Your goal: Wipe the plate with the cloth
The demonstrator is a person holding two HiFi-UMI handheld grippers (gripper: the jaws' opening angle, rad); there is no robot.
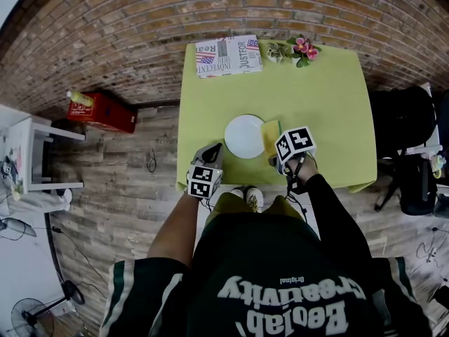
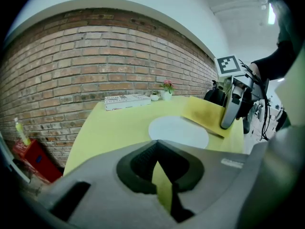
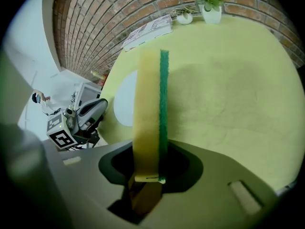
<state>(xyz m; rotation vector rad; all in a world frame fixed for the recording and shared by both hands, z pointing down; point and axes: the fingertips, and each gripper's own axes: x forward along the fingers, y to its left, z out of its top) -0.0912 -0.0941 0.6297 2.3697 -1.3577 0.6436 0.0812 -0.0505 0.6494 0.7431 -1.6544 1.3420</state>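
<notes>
**Head view, left to right.**
- A red box [image 1: 102, 111] stands on the wooden floor, off the table's left edge.
- My left gripper [image 1: 216, 148] hovers at the near left corner of the table [image 1: 323, 97]. Its jaws are pressed together to a thin slit with nothing between them, and only a sliver of yellow-green tablecloth shows through.
- A folded newspaper [image 1: 228, 55] lies at the far edge.
- The white plate [image 1: 244, 136] lies flat near the middle of the near edge, between the two grippers.
- The cloth [image 1: 270, 133], yellow with a green face, is held on edge just beside the plate's right rim. I cannot tell whether they touch.
- My right gripper [image 1: 277, 154] pinches the cloth's near end, and the rest of the cloth reaches out past the jaws.
- A small pot of pink flowers [image 1: 300, 49] stands at the far edge, right of the newspaper.
</notes>
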